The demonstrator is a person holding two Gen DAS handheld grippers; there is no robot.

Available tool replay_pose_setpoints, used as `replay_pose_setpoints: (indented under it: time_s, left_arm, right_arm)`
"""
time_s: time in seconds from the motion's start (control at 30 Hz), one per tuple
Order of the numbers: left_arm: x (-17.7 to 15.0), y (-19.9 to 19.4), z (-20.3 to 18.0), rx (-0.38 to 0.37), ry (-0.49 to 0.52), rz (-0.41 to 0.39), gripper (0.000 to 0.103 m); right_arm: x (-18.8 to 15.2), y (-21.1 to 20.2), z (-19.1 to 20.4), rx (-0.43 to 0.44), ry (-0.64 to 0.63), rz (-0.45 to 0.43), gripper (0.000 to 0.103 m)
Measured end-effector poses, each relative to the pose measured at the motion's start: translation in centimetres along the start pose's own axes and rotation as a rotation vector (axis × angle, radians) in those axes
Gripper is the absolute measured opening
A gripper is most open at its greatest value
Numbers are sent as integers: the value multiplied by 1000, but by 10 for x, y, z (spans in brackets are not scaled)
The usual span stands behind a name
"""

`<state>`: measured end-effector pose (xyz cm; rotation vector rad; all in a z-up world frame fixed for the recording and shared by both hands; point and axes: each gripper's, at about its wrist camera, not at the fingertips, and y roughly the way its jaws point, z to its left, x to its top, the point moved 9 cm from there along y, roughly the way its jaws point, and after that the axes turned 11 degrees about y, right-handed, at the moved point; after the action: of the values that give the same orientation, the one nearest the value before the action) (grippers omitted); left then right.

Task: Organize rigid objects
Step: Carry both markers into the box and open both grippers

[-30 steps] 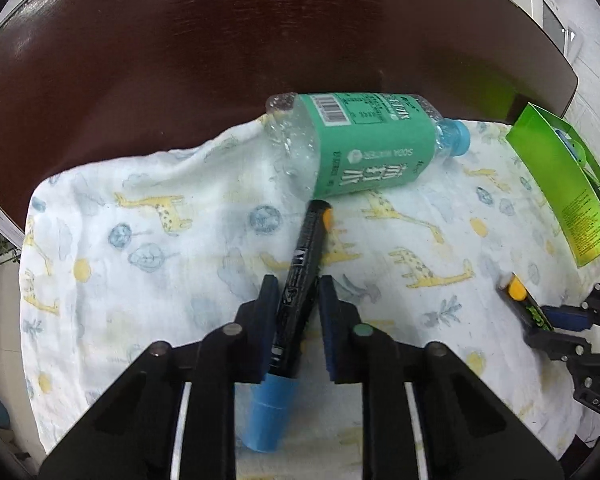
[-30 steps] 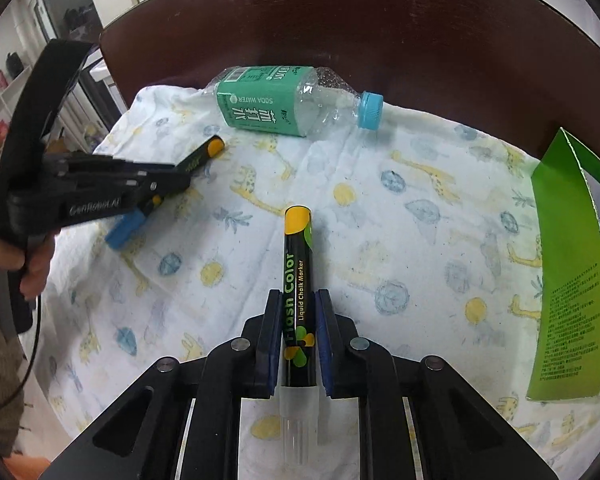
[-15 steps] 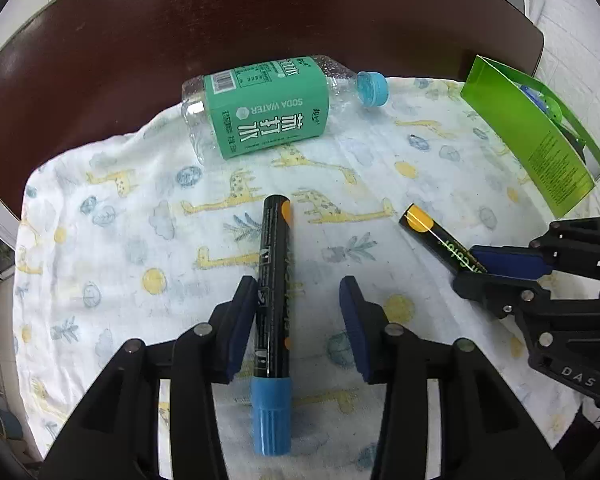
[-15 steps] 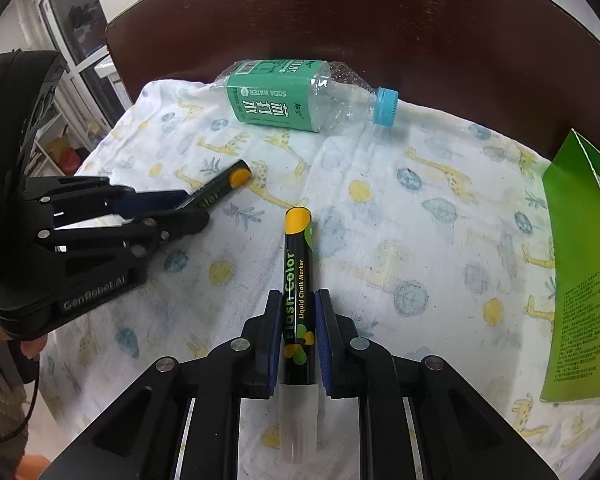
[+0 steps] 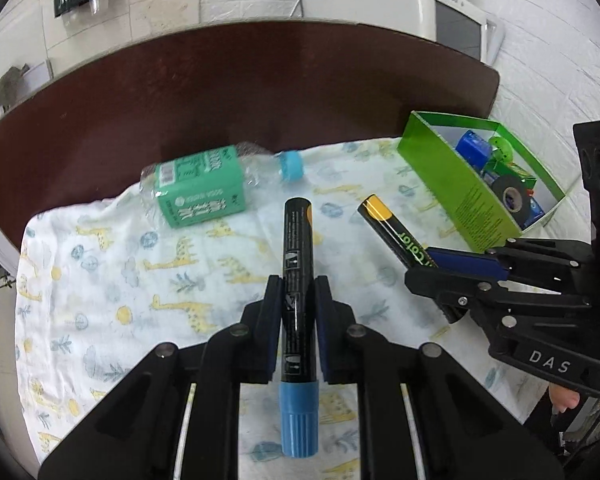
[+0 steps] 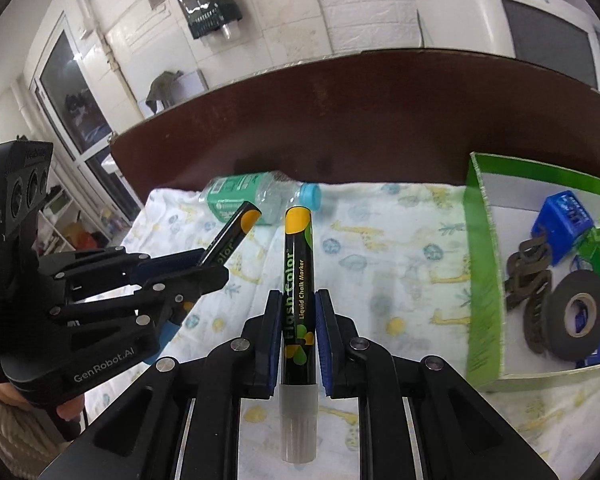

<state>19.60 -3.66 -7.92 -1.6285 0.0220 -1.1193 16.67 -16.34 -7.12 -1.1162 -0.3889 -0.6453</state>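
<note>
My left gripper [image 5: 298, 282] is shut on a black marker with a blue cap [image 5: 298, 232], held above the giraffe-print cloth [image 5: 100, 280]. My right gripper [image 6: 298, 296] is shut on a black "Flash Color" chalk marker with a clear cap [image 6: 298, 240], also raised. Each view shows the other gripper: the right gripper [image 5: 424, 264] with its marker [image 5: 388, 224], and the left gripper [image 6: 210, 266] with its marker [image 6: 232, 236]. A green open box [image 6: 480, 260] stands to the right. A green-labelled water bottle [image 5: 204, 194] lies on its side at the cloth's far edge.
The box [image 5: 460, 188] holds a black tape roll [image 6: 576, 316], a blue block [image 6: 564, 228] and other small items. The cloth covers the near part of a dark brown table [image 5: 260, 88]. A white appliance [image 6: 520, 12] stands against the wall behind.
The left gripper, open around the blue-capped marker on the cloth half a second ago, has shut on it and lifted it. Both grippers have risen and tilted up, the right one nearer the box.
</note>
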Motion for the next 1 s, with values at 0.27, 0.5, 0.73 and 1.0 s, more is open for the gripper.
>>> replay_pose_setpoints:
  time_s: [0.27,0.5,0.73,1.0]
  left_arm:
    - [56,-3,-68,-29,91,-59,14]
    - [103,15,-138,-77,172,-90,14]
    - [136,42,-202,-122,260,-79,14]
    - [146,74,-235,-138,298,-23,14]
  right_arm:
    - [31,-54,-61,-67,69,-148,17]
    - [49,-89,-123,-131,149,-233,17]
    - [56,-102,-195,-176,282,-263,17]
    - [50,-89,-236,-164,366,-233,17]
